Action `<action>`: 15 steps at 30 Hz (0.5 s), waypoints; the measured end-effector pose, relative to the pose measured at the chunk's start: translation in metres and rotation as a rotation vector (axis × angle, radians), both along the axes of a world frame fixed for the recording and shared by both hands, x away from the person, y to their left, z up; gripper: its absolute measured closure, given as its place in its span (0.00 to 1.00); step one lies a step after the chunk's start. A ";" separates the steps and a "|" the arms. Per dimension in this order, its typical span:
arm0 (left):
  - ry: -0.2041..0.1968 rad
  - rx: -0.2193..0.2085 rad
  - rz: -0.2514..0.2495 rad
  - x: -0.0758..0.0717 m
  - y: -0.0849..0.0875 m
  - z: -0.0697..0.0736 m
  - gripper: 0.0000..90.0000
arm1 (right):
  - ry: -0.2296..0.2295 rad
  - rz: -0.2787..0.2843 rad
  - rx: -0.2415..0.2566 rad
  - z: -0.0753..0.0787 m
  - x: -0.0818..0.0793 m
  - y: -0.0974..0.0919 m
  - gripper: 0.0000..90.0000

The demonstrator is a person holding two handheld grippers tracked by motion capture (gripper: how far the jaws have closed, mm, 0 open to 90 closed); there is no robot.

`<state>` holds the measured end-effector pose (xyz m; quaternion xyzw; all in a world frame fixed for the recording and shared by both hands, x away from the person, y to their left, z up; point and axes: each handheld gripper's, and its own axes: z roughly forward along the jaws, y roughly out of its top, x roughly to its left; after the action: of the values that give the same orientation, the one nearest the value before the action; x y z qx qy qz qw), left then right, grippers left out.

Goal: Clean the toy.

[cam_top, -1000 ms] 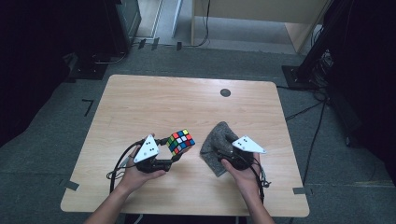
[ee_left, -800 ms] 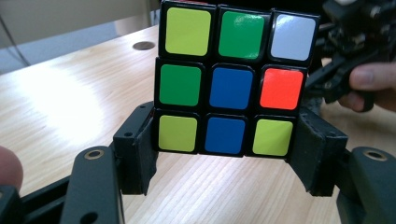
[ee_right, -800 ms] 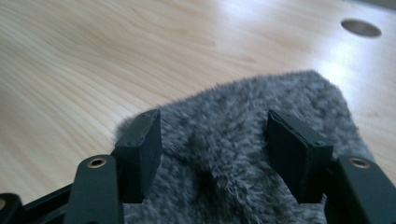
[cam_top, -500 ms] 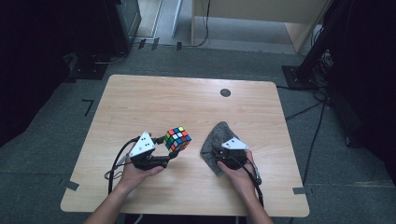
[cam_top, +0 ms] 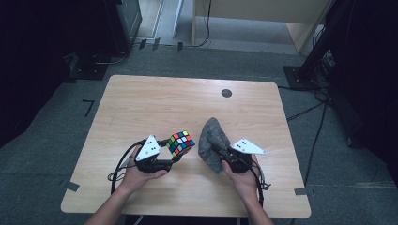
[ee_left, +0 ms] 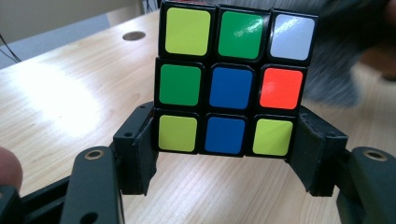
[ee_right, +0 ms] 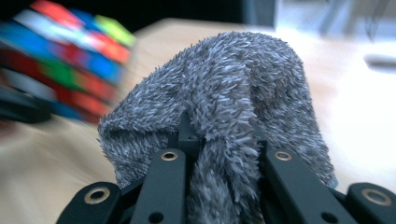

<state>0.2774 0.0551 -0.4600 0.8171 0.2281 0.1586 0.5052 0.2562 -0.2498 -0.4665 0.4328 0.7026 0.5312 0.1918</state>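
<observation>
A scrambled colour cube (cam_top: 180, 142) hangs just above the wooden table, with my left gripper (cam_top: 172, 157) shut on its bottom layer. In the left gripper view the cube (ee_left: 231, 79) shows a face of green, blue, yellow, orange and white stickers, and the black pads (ee_left: 140, 149) press on its two sides. My right gripper (cam_top: 220, 154) has just been closing and is now shut on a fluffy grey cloth (cam_top: 212, 140), held bunched and raised right of the cube. The cloth (ee_right: 224, 107) bulges up between the right jaws, and the blurred cube (ee_right: 60, 60) lies to its left.
The light wooden table (cam_top: 155, 103) has a small dark round hole (cam_top: 226, 93) near its far edge. A cable (cam_top: 119, 166) loops from the left gripper near the front left. Dark equipment stands on the floor around the table.
The right gripper has closed on the grey cloth and drawn it into a taller bunch close to the cube. The left hand holds the cube in about the same place.
</observation>
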 end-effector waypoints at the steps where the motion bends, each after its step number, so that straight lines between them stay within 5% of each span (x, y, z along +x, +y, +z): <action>1: -0.004 0.011 -0.006 -0.001 -0.002 -0.001 0.37 | -0.030 0.023 0.015 0.007 -0.005 0.003 0.86; 5: -0.016 0.037 -0.038 -0.006 -0.010 -0.001 0.37 | -0.131 0.109 0.066 0.029 -0.022 0.018 0.85; 9: -0.027 0.048 -0.077 -0.012 -0.016 -0.001 0.38 | -0.143 0.185 0.095 0.038 -0.031 0.031 0.85; 12: -0.040 0.015 -0.113 -0.016 -0.017 0.002 0.38 | -0.129 0.199 0.068 0.033 -0.031 0.037 0.84; 15: -0.014 -0.073 -0.147 -0.013 -0.008 0.006 0.38 | -0.099 0.169 0.092 0.029 -0.026 0.030 0.84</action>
<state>0.2644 0.0470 -0.4545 0.8117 0.1696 0.1183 0.5463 0.2306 -0.2197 -0.4375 0.3537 0.7012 0.5979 0.1606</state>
